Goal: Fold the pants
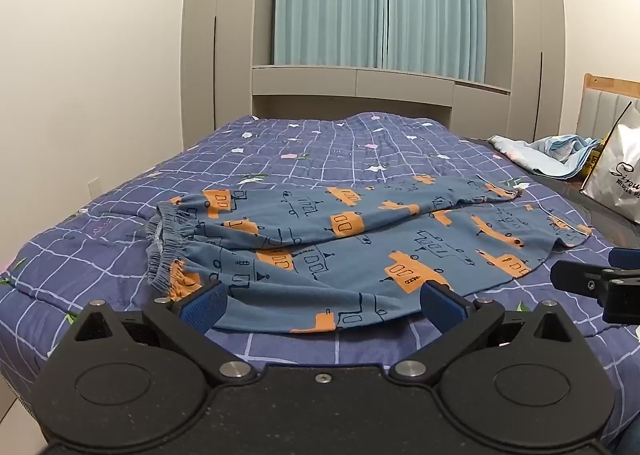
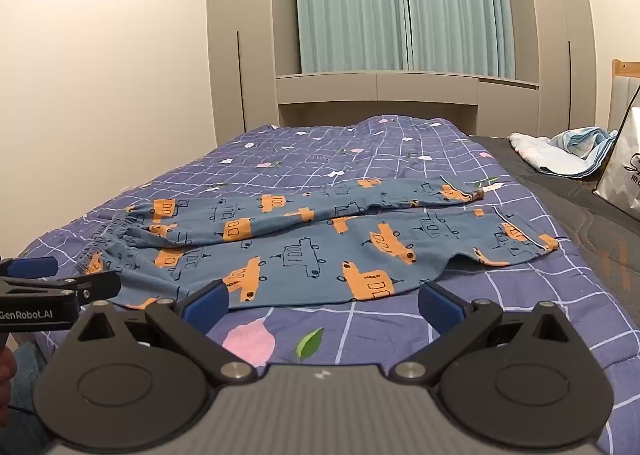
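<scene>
**Operator:** Pants lie spread on the quilted bed ahead of both tools I am steering, blue fabric printed with orange vehicles. Their long axis runs side to side across my view: elastic waistband at the left, leg cuffs at the right. One leg is partly laid over the other.

**Listener:** Where are your grippers?

**Operator:** Both hover at the near edge. My left gripper has its blue-padded fingers spread wide, holding nothing, with the near hem of the pants between and just beyond them. My right gripper is equally wide and empty, just short of the fabric.

**Listener:** Which one is nearer to which end?

**Operator:** The left sits toward the waistband end, the right toward the cuffs. I judge that decides the coming move: each tool takes the end on its own side, or the near edge, and the cloth folds across or along that sideways axis.

**Listener:** Anything else nearby?

**Operator:** A white bag and crumpled pale cloth sit far right, well apart from the pants.
</scene>
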The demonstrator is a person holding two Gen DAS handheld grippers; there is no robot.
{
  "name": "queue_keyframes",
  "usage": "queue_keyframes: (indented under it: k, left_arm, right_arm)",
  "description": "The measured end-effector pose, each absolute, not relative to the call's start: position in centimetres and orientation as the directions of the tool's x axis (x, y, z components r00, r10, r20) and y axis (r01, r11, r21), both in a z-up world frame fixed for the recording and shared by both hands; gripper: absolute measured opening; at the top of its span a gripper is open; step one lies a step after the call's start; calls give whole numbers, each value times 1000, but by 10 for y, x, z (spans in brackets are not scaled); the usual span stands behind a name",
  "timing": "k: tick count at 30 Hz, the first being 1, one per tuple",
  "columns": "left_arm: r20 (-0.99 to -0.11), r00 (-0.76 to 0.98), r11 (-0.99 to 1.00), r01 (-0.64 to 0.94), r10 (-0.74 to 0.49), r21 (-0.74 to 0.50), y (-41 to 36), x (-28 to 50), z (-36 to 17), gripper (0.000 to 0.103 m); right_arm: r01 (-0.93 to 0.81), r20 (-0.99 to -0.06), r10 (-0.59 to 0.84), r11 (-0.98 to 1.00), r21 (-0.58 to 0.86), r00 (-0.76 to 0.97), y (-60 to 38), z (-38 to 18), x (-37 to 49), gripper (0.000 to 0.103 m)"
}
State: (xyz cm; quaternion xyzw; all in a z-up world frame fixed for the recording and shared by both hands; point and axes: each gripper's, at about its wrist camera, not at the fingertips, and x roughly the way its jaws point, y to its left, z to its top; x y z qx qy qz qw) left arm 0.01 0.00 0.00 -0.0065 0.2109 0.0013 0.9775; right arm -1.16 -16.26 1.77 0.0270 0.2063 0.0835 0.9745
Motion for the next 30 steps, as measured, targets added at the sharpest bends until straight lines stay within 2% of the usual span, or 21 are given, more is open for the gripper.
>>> queue_keyframes:
  k: [30]
  left_arm:
    - [-406, 914, 1000, 7, -14, -18, 0, -1, 1, 102]
  right_arm:
    - [-152, -402, 176, 984, 91, 899, -161, 16, -13, 103]
